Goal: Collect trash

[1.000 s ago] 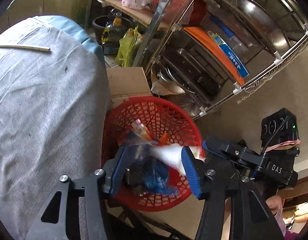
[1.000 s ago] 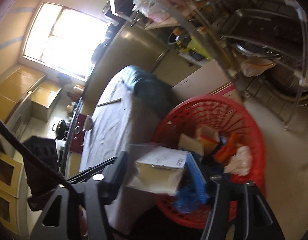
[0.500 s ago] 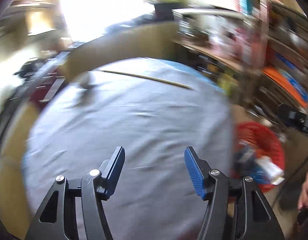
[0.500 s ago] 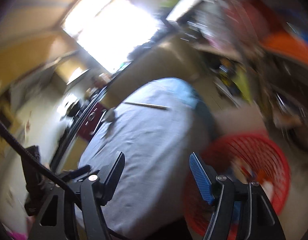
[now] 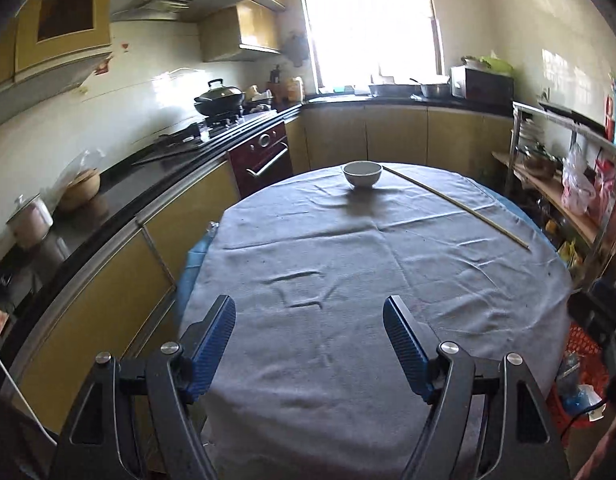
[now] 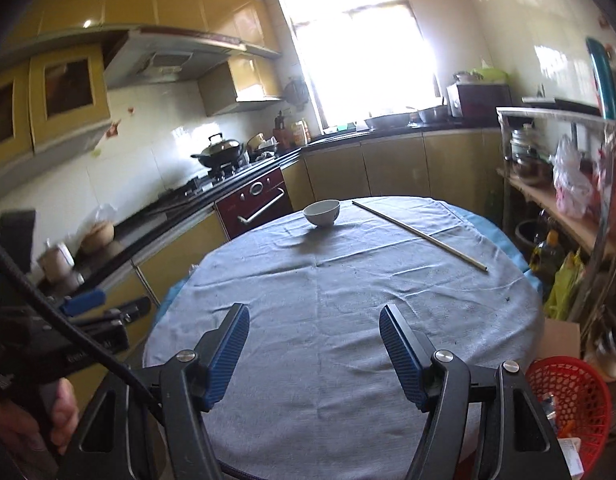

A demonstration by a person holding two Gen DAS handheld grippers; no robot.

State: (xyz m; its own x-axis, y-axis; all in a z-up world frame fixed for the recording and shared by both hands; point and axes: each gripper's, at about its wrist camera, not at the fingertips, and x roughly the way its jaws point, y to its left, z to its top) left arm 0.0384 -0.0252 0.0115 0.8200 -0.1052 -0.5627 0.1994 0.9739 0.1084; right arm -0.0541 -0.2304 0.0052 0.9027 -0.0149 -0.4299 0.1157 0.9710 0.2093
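A round table under a grey cloth (image 5: 348, 264) (image 6: 340, 296) fills both views. My left gripper (image 5: 310, 310) hangs over its near edge, jaws opening, nothing between them. My right gripper (image 6: 314, 318) is open and empty over the same edge. The red mesh basket (image 6: 568, 396) with trash in it stands on the floor at the table's right; in the left wrist view only a slice of the basket (image 5: 584, 344) shows behind the other gripper's body. On the far side of the cloth sit a white bowl (image 5: 362, 173) (image 6: 322, 212) and a long thin stick (image 5: 456, 204) (image 6: 420, 234).
A dark counter with a stove and wok (image 5: 219, 98) runs along the left wall, an oven (image 5: 263, 158) below it. A metal rack (image 6: 568, 184) with bags and pots stands at the right. A cardboard box (image 6: 558, 338) sits behind the basket. A hand (image 6: 31, 420) holds the left gripper's handle.
Both grippers let their trash go into the red basket, then swung up and left to face the table. The left jaws stand wider than before.
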